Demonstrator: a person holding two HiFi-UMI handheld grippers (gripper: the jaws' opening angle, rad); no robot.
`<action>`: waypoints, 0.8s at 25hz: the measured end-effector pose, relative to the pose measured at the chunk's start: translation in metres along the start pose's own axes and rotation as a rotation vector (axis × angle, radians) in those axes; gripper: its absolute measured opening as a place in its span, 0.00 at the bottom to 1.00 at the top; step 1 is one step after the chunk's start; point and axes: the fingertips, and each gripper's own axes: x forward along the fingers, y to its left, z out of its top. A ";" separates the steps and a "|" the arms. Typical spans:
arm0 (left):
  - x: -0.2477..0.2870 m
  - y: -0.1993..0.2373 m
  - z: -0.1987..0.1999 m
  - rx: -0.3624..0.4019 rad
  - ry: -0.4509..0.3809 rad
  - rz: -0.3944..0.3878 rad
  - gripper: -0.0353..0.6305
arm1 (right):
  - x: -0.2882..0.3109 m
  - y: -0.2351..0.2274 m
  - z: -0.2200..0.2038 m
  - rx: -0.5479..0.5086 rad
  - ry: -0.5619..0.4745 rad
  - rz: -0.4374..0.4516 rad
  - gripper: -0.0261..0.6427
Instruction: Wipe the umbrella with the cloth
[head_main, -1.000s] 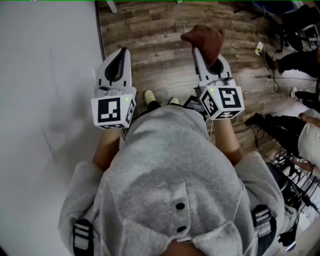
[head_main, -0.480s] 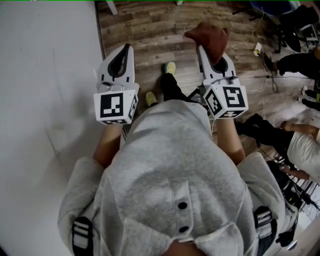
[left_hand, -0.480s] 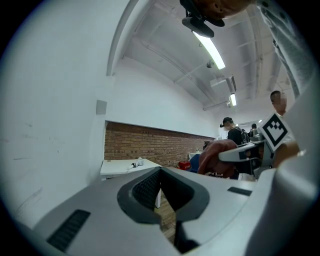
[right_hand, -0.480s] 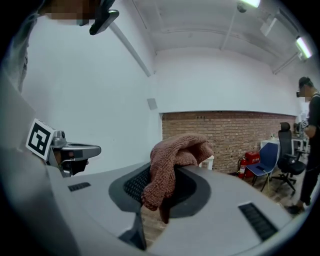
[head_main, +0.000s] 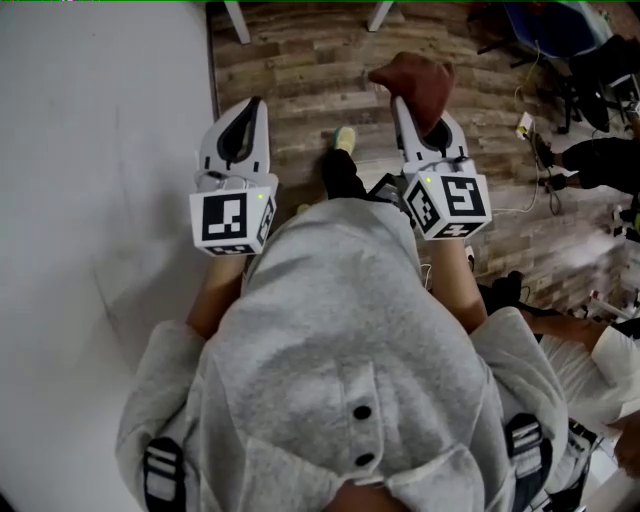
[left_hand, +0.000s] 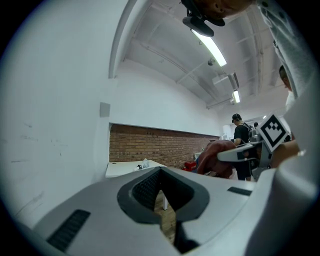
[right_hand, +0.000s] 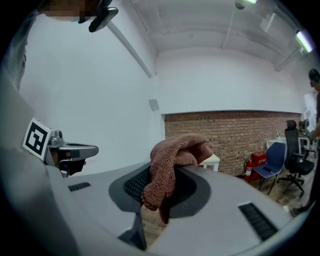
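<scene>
**Brown cloth (head_main: 415, 78) in the right tongs (head_main: 405, 108)**

White wall (head_main: 90, 200) on the left. Beside it, left tongs (head_main: 252, 108) closed, nothing between them (pads meet edge to edge). Plank floor (head_main: 300, 60) below both. Further right, the right tongs clamp the knit cloth; it bunches over their far tips and droops between the pads.

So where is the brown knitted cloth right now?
The brown knitted cloth is clamped in the right gripper, bunched over its tip; in the head view it sits upper right, above the wooden floor.
</scene>
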 end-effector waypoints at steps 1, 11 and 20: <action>0.007 0.000 0.000 0.006 0.003 0.003 0.08 | 0.006 -0.005 0.002 0.002 -0.003 0.002 0.17; 0.120 -0.009 0.001 0.019 0.040 -0.060 0.08 | 0.074 -0.085 -0.007 0.048 0.021 -0.019 0.17; 0.257 -0.008 0.011 0.032 0.091 -0.118 0.08 | 0.157 -0.183 -0.008 0.098 0.073 -0.065 0.17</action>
